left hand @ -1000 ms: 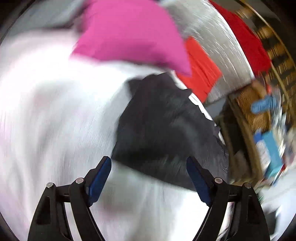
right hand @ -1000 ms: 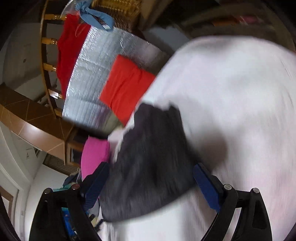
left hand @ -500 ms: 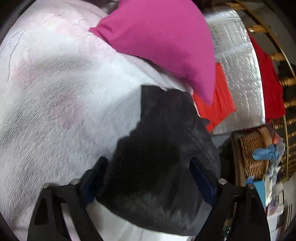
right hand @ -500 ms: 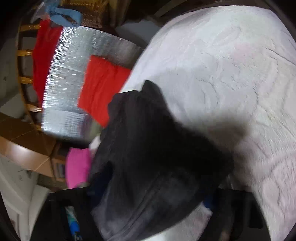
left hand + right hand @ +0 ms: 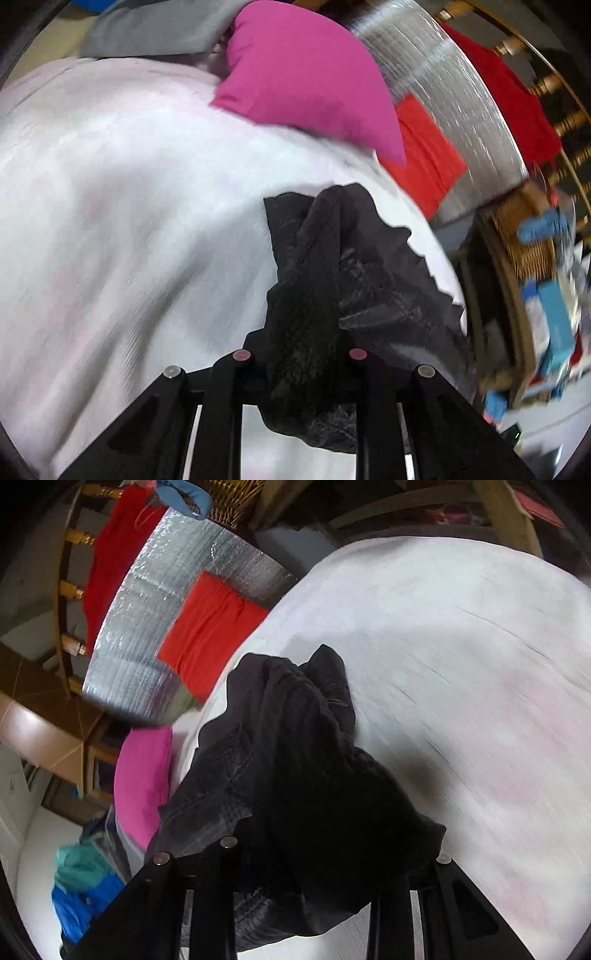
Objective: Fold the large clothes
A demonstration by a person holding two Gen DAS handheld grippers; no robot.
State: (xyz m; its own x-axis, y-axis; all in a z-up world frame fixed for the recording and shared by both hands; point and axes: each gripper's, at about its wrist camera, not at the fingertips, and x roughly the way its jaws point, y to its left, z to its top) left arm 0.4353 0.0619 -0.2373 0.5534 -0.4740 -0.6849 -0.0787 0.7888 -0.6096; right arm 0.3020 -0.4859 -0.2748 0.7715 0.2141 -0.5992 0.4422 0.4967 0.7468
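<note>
A black garment (image 5: 369, 280) lies crumpled on the white bedspread (image 5: 129, 221), near its edge. In the left wrist view my left gripper (image 5: 299, 343) has its jaws closing, with a bunched fold of the black cloth squeezed between them. The right wrist view shows the same black garment (image 5: 288, 738) heaped up over my right gripper (image 5: 325, 849). Its jaws are closing too, the cloth is pinched between them, and the fingertips are hidden under the fabric. The garment stands lifted and gathered between the two grippers.
A pink pillow (image 5: 306, 74) rests on the bed behind the garment. Beside the bed lies a silver mat (image 5: 443, 74) with a folded red cloth (image 5: 424, 155) on it. A wicker basket (image 5: 524, 240) and a wooden railing with a red garment (image 5: 509, 103) stand beyond.
Both grippers were wide open over the flat black garment. They moved onto it and closed, and the cloth is now bunched and raised between the jaws.
</note>
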